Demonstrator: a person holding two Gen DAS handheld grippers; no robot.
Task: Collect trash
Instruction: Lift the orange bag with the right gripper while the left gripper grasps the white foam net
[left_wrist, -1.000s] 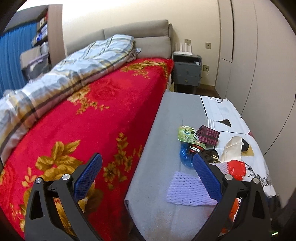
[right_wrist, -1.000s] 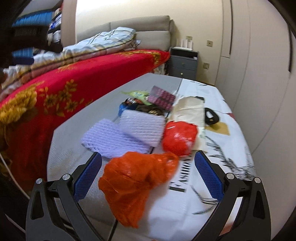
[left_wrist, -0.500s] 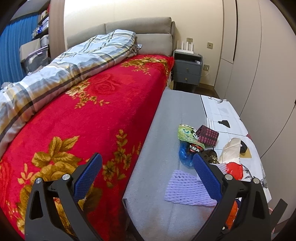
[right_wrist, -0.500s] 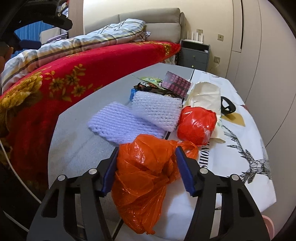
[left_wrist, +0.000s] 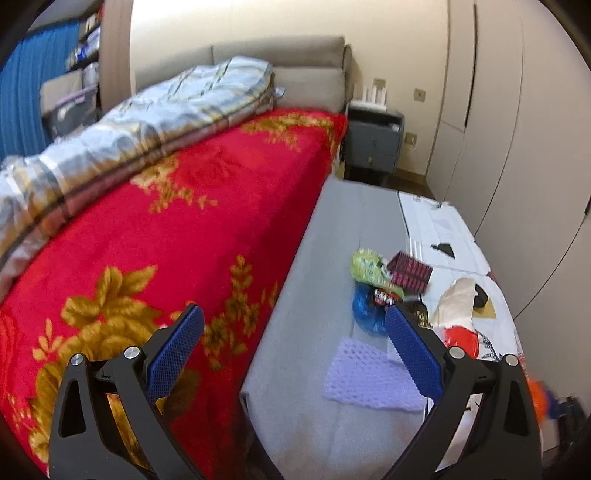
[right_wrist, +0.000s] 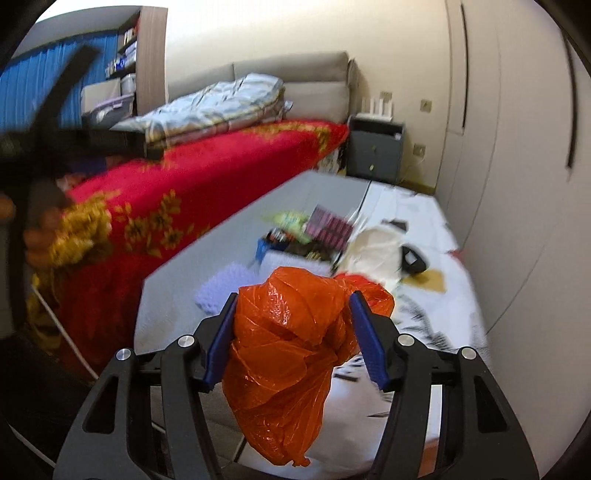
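My right gripper (right_wrist: 293, 295) is shut on a crumpled orange plastic bag (right_wrist: 291, 343), which hangs off the table between the blue pads. On the table behind it lie more trash: a purple foam net (left_wrist: 369, 376), a blue bag (left_wrist: 365, 314), a green wrapper (left_wrist: 365, 264), a dark red checked packet (left_wrist: 410, 271), a red bag (left_wrist: 461, 336) and a cream paper bag (left_wrist: 458, 299). My left gripper (left_wrist: 292, 310) stands open and holds nothing, over the gap between bed and table, short of the pile.
The long table (left_wrist: 332, 229) has a grey cloth and a white printed cloth. A bed with a red flowered blanket (left_wrist: 184, 221) runs along its left. A grey nightstand (left_wrist: 373, 144) stands at the far end, wardrobe doors (left_wrist: 498, 147) on the right.
The right gripper's jaws closed on the orange bag, then rose with it off the table. The left gripper stayed where it was, still open.
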